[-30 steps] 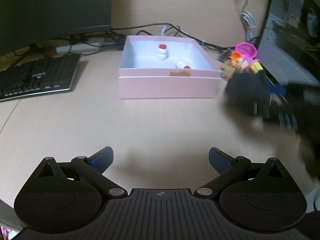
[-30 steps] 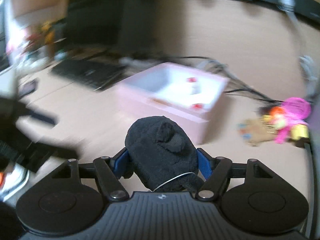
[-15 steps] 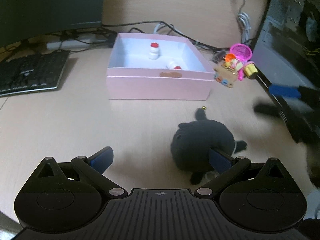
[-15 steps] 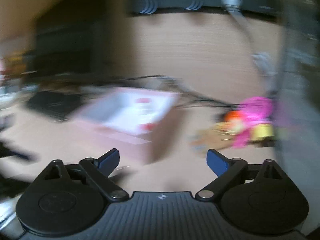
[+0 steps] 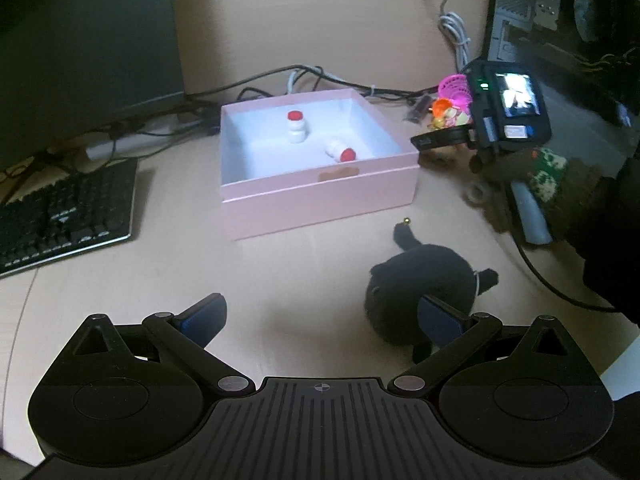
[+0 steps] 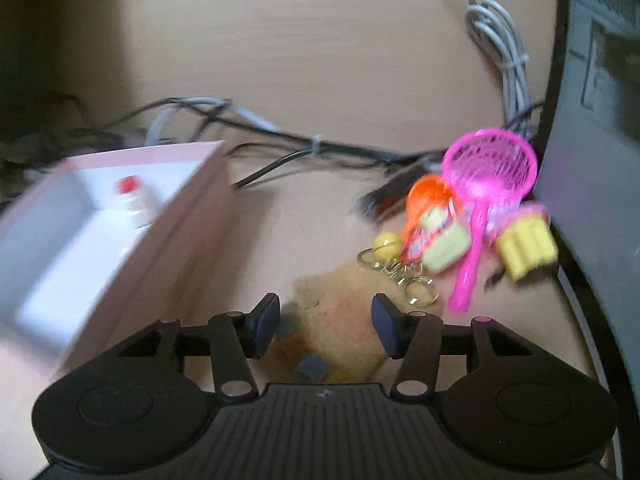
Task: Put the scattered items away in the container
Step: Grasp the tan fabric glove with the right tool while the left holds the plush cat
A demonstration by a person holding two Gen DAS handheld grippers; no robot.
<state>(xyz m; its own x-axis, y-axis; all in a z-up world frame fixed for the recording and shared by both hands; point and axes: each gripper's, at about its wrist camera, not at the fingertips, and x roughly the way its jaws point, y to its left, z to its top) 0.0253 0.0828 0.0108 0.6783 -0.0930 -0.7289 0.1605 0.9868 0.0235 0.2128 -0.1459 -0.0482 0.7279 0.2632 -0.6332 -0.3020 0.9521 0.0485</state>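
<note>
A pink box [image 5: 320,196] stands mid-desk with two small white bottles with red caps [image 5: 297,126] inside; it also shows at the left of the right wrist view [image 6: 160,240]. A black plush toy [image 5: 420,284] lies on the desk right of my open, empty left gripper [image 5: 320,316], touching its right finger. My right gripper [image 6: 324,320] is open and empty, just above a tan flat toy [image 6: 344,320]. Behind it lie a pink toy net [image 6: 488,176], an orange scoop, a yellow block and a keyring. The right gripper also shows in the left wrist view [image 5: 440,142], beside the box.
A black keyboard [image 5: 60,216] lies at the left and a dark monitor [image 5: 80,40] behind it. Cables [image 6: 280,136] run along the back of the desk. A computer case [image 6: 600,120] stands at the right, close to the toy pile.
My right gripper let go of the black plush, which now lies on the desk. It then moved right and down to the toy pile by the computer case.
</note>
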